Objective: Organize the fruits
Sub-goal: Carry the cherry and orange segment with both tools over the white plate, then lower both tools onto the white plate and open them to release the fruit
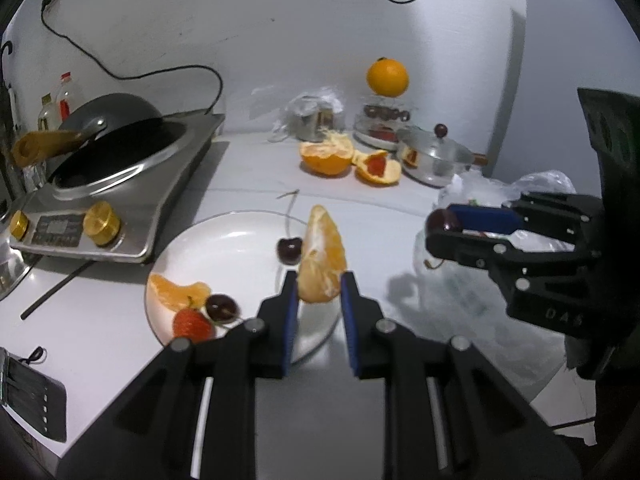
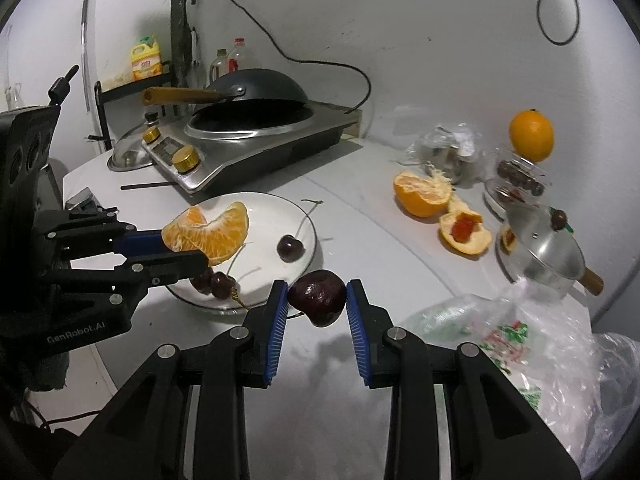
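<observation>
My left gripper (image 1: 319, 280) is shut on a peeled orange piece (image 1: 321, 256) and holds it over the right part of the white plate (image 1: 228, 236). On the plate lie an orange segment (image 1: 176, 290), a strawberry (image 1: 192, 325) and two cherries (image 1: 289, 249). My right gripper (image 2: 317, 296) is shut on a dark cherry (image 2: 319, 297), held above the counter just right of the plate (image 2: 276, 208). The right gripper also shows in the left wrist view (image 1: 442, 226), and the left gripper in the right wrist view (image 2: 180, 248).
An induction cooker with a black wok (image 1: 112, 148) stands left of the plate. Orange peels (image 1: 348, 160), a lidded steel pot (image 1: 436, 156), a tiered fruit stand topped by a whole orange (image 1: 387, 77) and a plastic bag (image 2: 532, 344) lie to the right.
</observation>
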A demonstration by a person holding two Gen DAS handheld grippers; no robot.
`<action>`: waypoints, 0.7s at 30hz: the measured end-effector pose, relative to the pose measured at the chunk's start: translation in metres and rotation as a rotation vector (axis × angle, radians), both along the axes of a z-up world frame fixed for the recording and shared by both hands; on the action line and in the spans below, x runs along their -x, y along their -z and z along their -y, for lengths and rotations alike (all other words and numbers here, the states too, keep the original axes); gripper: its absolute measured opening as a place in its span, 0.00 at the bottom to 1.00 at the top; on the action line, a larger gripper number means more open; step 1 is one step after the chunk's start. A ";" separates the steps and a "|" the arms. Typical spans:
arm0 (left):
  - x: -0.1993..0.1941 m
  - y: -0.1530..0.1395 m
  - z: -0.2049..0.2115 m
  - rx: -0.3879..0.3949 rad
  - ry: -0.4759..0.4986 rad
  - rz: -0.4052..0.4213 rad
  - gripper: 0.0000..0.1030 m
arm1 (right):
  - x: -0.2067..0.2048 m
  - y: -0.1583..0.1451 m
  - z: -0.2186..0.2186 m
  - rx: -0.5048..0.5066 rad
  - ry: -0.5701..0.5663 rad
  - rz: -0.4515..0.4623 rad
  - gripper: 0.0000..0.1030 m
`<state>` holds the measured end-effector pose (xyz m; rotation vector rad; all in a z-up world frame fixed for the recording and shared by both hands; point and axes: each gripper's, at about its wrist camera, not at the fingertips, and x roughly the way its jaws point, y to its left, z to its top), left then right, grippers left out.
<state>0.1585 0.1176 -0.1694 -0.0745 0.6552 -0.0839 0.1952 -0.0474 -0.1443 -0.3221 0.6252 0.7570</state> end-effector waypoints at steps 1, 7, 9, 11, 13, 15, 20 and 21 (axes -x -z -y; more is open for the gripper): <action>-0.002 0.001 -0.004 0.000 -0.002 -0.001 0.20 | -0.001 0.001 -0.004 0.002 -0.004 -0.001 0.31; -0.011 0.009 -0.027 0.001 -0.019 -0.009 0.20 | -0.010 0.009 -0.033 0.016 -0.033 -0.020 0.31; -0.014 0.012 -0.034 0.006 -0.024 -0.013 0.20 | -0.012 0.012 -0.041 0.022 -0.039 -0.027 0.31; -0.018 0.016 -0.040 0.011 -0.028 -0.017 0.20 | -0.015 0.016 -0.047 0.029 -0.047 -0.035 0.31; -0.023 0.020 -0.044 0.014 -0.030 -0.022 0.20 | -0.019 0.021 -0.055 0.040 -0.056 -0.043 0.31; -0.028 0.025 -0.047 0.016 -0.031 -0.027 0.20 | -0.023 0.026 -0.061 0.050 -0.062 -0.054 0.31; -0.040 0.036 -0.054 0.022 -0.030 -0.045 0.20 | -0.031 0.038 -0.075 0.073 -0.076 -0.078 0.31; -0.041 0.037 -0.054 0.023 -0.031 -0.048 0.20 | -0.033 0.041 -0.078 0.079 -0.081 -0.085 0.31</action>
